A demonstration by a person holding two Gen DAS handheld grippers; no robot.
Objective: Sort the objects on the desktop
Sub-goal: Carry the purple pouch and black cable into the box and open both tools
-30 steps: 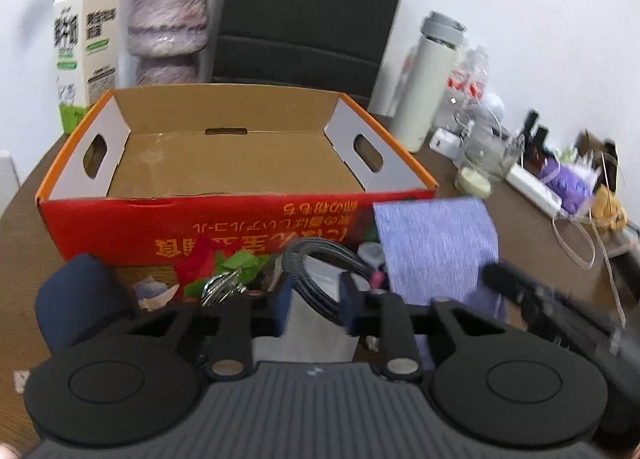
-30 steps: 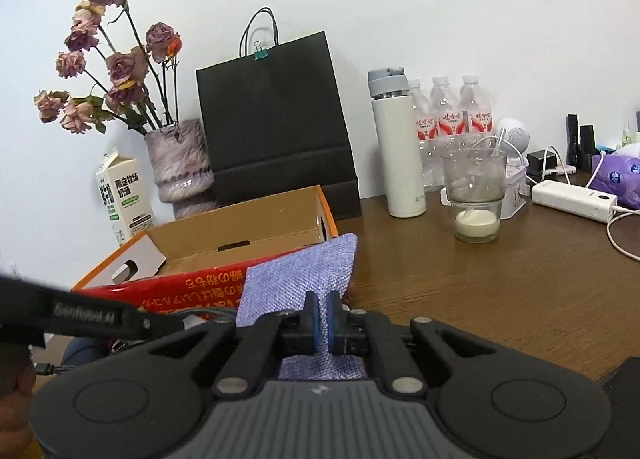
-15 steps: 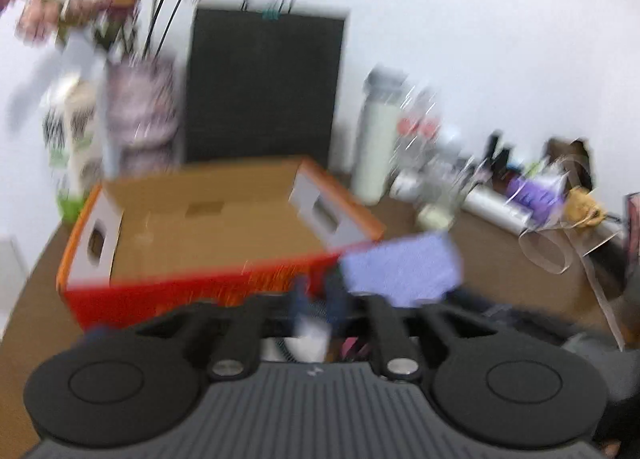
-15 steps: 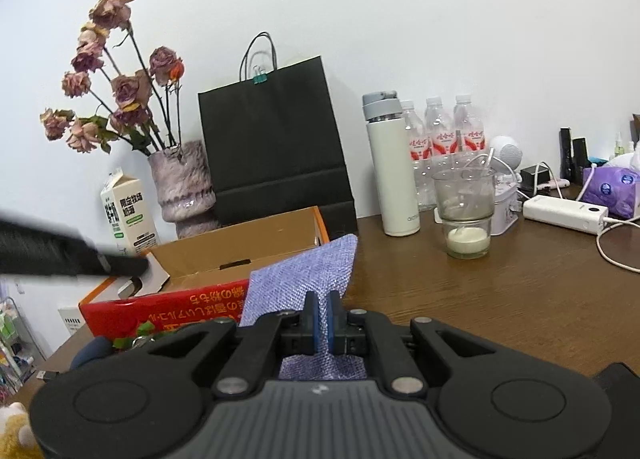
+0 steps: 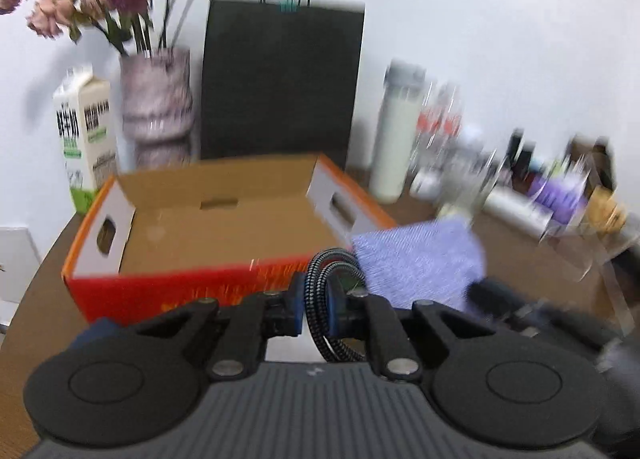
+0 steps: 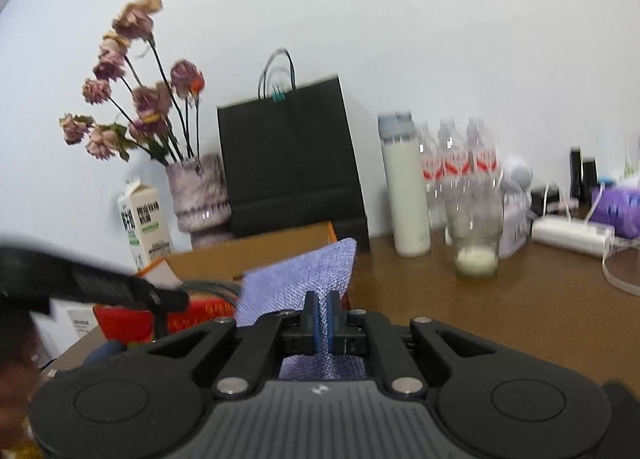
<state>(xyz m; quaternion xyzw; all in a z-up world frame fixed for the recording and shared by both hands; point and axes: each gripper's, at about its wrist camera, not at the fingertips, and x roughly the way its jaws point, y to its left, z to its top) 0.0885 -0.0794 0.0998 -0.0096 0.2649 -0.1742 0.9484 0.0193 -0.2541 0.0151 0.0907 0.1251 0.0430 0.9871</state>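
My left gripper (image 5: 314, 299) is shut on a coiled black braided cable (image 5: 332, 311) and holds it lifted just in front of the open red-and-orange cardboard box (image 5: 192, 291). My right gripper (image 6: 323, 317) is shut on a purple woven cloth (image 6: 298, 279) and holds it up beside the box's right end; the cloth also shows in the left wrist view (image 5: 420, 263). The box (image 6: 256, 251) looks empty inside. The left gripper's body (image 6: 92, 283) crosses the right wrist view at left.
Behind the box stand a milk carton (image 5: 86, 135), a vase of dried roses (image 5: 156, 99) and a black paper bag (image 5: 280, 79). To the right are a white thermos (image 6: 406, 187), water bottles (image 6: 460, 167), a glass (image 6: 476, 235), a power strip (image 6: 572, 235) and clutter.
My left gripper has shut on the black cable and lifted it from the table in front of the box. My right gripper has risen slightly with the purple cloth.
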